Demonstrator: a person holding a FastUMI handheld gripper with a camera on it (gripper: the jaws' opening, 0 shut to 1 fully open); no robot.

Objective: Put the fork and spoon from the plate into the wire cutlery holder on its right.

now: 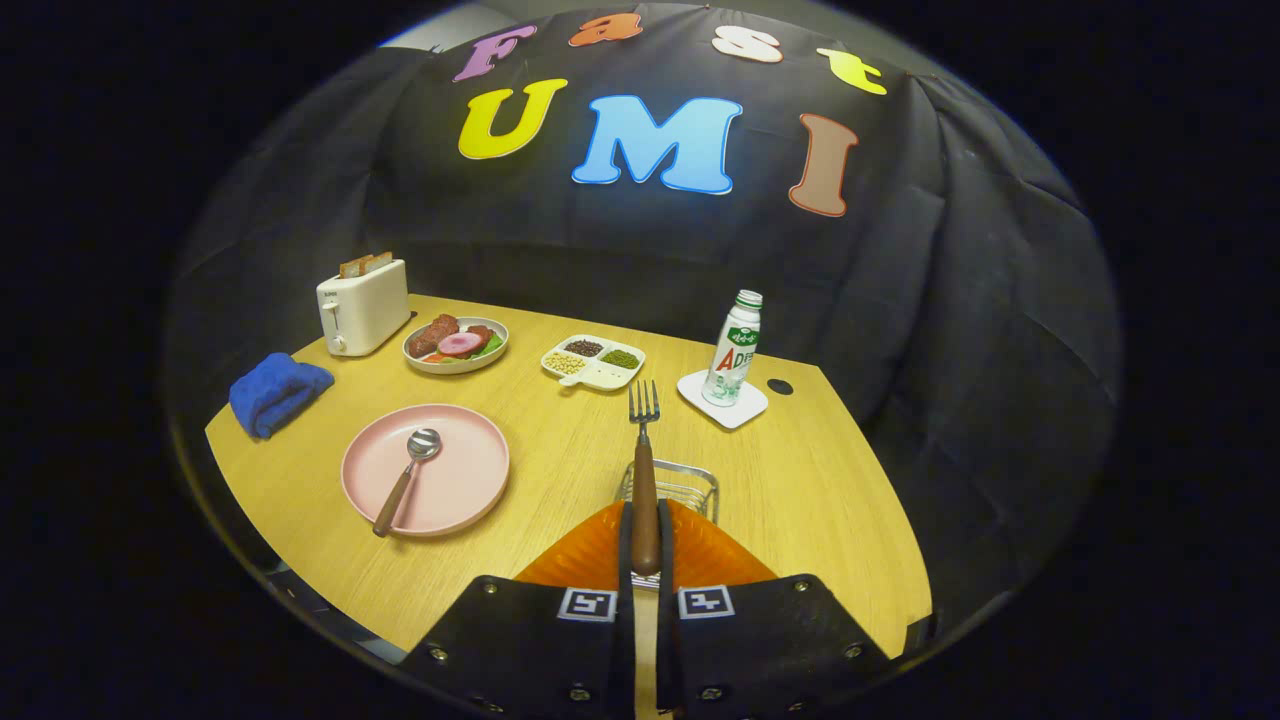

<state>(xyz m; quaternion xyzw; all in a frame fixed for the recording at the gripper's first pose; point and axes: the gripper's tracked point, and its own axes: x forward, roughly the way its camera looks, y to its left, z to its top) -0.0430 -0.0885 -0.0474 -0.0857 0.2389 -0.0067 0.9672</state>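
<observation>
On the left we see the spoon (407, 478) lying on the pink plate (470, 495) — bowl up, handle toward us. To its right our gripper (646, 545) clamps both fingers on the fork (644, 470) by its wooden handle, tines pointing ahead, above the wire cutlery holder (684, 487) — just beyond the fingertips.

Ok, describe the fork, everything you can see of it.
The fork has a brown, wood-looking handle and a metal-looking head with four tines. The gripper is shut on its handle, both fingers pressing the sides. It points forward, away from the fingers, tines at the far end, toward the bottle. It is lifted off the plate and hangs over the wire holder, not yet in it. Whether it touches the wires cannot be told.
</observation>
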